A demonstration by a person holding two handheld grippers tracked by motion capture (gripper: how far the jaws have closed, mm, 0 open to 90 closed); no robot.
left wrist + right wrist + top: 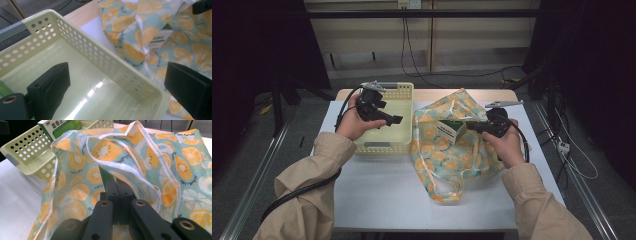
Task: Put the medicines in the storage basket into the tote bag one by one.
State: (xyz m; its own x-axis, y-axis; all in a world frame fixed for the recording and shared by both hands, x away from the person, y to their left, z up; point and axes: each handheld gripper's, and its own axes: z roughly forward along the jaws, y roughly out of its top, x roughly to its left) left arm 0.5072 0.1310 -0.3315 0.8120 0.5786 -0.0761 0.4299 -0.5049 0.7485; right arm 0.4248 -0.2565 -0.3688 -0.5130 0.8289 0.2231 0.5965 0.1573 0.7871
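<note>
A fruit-print cloth bag (447,150) lies on the white table, its mouth lifted toward the basket. A green-and-white box (451,131) stands in the bag's opening; in the right gripper view this box (62,127) shows beyond the bag's rim. My right gripper (470,126) is shut on the bag's edge, and its jaws (117,188) pinch the fabric (140,170). My left gripper (388,113) hovers over the pale yellow perforated basket (404,95). Its jaws stand wide open with nothing between them (117,85), above the basket's floor (75,75).
The basket's perforated wall (105,62) runs between the left gripper and the bag (130,52). The basket (27,152) touches the bag's left side. Bare white tabletop (382,190) lies in front of both. Cables trail from each gripper over the sleeves.
</note>
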